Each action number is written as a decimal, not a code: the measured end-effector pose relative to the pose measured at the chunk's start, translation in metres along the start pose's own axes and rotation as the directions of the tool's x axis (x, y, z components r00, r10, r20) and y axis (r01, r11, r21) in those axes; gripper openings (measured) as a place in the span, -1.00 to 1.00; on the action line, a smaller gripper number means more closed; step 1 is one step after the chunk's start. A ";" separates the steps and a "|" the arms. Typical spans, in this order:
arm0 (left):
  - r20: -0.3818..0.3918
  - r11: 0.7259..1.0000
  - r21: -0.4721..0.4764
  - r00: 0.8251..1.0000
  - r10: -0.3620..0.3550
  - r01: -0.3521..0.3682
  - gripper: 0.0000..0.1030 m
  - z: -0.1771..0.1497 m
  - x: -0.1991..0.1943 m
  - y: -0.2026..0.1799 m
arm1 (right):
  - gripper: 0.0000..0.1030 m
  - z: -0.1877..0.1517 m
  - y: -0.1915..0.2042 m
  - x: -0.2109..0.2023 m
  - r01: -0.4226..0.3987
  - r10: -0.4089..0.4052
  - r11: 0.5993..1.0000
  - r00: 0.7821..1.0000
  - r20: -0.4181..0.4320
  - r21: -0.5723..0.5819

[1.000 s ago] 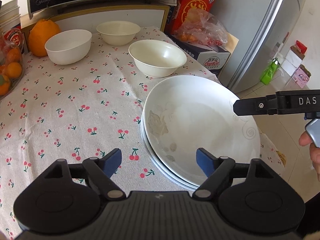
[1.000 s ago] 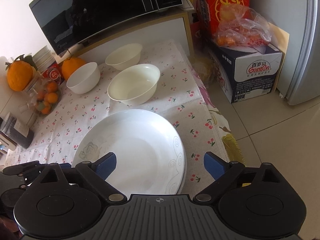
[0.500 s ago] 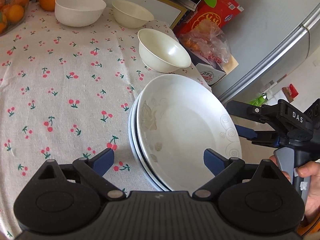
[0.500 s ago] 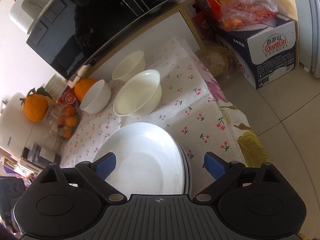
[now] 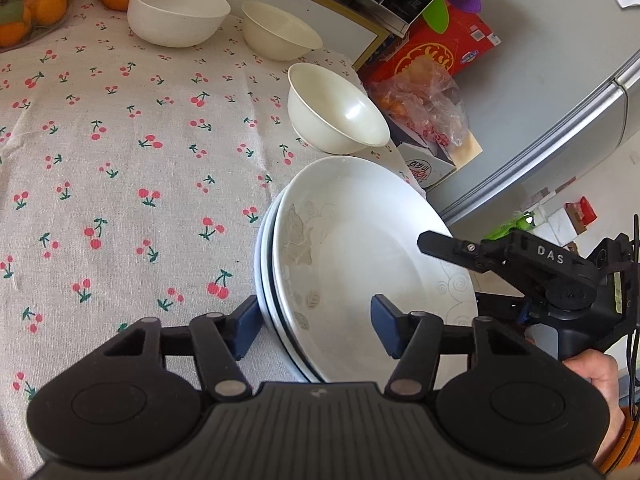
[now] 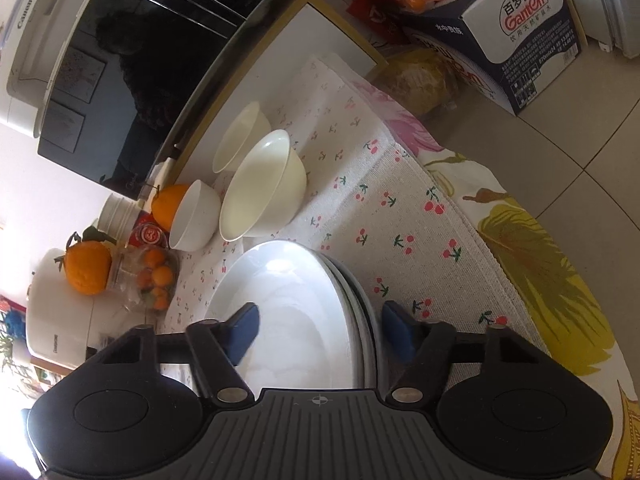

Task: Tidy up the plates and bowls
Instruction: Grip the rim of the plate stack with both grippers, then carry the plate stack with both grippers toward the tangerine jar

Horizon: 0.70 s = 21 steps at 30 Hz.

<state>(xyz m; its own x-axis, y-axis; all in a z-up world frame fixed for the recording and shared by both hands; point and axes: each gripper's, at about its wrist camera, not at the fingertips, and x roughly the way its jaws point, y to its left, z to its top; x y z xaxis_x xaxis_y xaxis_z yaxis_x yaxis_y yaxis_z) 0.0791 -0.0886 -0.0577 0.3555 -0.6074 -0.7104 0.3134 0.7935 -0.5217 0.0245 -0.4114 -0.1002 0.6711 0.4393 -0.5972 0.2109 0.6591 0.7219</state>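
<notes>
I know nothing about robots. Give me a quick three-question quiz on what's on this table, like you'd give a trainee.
1. How many bowls stand on the tablecloth?
2. True or false: the plates are spread out singly.
3. The left gripper and right gripper both straddle: A a bowl's rim, B the plates' rim, C an orange.

Key: 1 three. 2 false, they are stacked. 3 B; both grippers' jaws have just been closing on that rim.
</notes>
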 end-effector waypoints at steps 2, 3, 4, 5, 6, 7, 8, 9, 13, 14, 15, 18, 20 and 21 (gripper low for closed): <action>0.011 0.999 0.009 0.999 0.032 -0.032 -0.23 -0.003 -0.002 0.000 | -0.20 -0.001 0.000 0.000 0.020 -0.020 1.000 1.000 0.010 -0.012; 0.018 0.999 0.009 0.999 0.040 -0.040 -0.24 -0.003 -0.004 0.000 | -0.26 -0.001 0.000 -0.001 0.024 -0.024 1.000 1.000 0.013 -0.008; 0.020 0.999 0.001 0.999 0.040 -0.040 -0.26 -0.003 -0.004 0.001 | -0.29 -0.002 0.000 -0.002 0.031 -0.031 0.999 0.999 0.017 -0.011; 0.022 0.999 -0.013 0.999 0.041 -0.041 -0.28 -0.003 -0.004 0.002 | -0.33 -0.003 0.000 -0.002 0.039 -0.039 0.999 0.999 0.021 -0.017; 0.024 0.999 -0.021 0.999 0.043 -0.043 -0.29 -0.002 -0.005 0.002 | -0.33 -0.004 0.002 -0.003 0.047 -0.047 0.999 0.999 0.026 -0.024; 0.026 0.999 -0.022 0.999 0.046 -0.046 -0.29 -0.002 -0.005 0.002 | -0.33 -0.004 0.004 -0.003 0.056 -0.055 0.998 0.998 0.028 -0.031; 0.028 0.999 -0.023 0.998 0.049 -0.049 -0.29 -0.002 -0.006 0.002 | -0.33 -0.005 0.006 -0.002 0.063 -0.062 0.997 0.998 0.029 -0.036; 0.028 0.998 -0.026 0.998 0.052 -0.051 -0.29 -0.001 -0.006 0.003 | -0.33 -0.004 0.008 -0.002 0.066 -0.065 0.997 0.997 0.029 -0.037; 0.031 0.997 -0.040 0.997 0.065 -0.064 -0.29 0.001 -0.013 0.009 | -0.33 -0.006 0.018 0.002 0.071 -0.070 0.996 0.997 0.027 -0.059; 0.034 0.997 -0.046 0.997 0.068 -0.066 -0.29 0.001 -0.015 0.011 | -0.33 -0.007 0.022 0.004 0.072 -0.070 0.995 0.997 0.026 -0.072; 0.037 0.996 -0.052 0.997 0.071 -0.069 -0.29 0.002 -0.018 0.014 | -0.33 -0.008 0.027 0.006 0.072 -0.070 0.994 0.997 0.022 -0.084; 0.057 0.994 -0.067 0.995 0.087 -0.083 -0.29 0.004 -0.029 0.024 | -0.33 -0.010 0.041 0.014 0.064 -0.064 0.993 0.998 0.005 -0.102; 0.074 0.993 -0.076 0.992 0.100 -0.094 -0.29 0.006 -0.038 0.032 | -0.33 -0.013 0.052 0.021 0.056 -0.057 0.991 0.998 -0.002 -0.119; 0.081 0.992 -0.081 0.991 0.106 -0.100 -0.29 0.006 -0.042 0.036 | -0.33 -0.015 0.059 0.025 0.052 -0.053 0.991 0.999 -0.006 -0.127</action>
<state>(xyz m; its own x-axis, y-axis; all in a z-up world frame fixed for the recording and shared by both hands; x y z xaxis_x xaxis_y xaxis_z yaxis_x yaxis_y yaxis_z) 0.0810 -0.0344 -0.0438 0.4571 -0.5206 -0.7211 0.2038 0.8505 -0.4849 0.0429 -0.3520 -0.0780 0.6546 0.4074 -0.6368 0.1536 0.7531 0.6397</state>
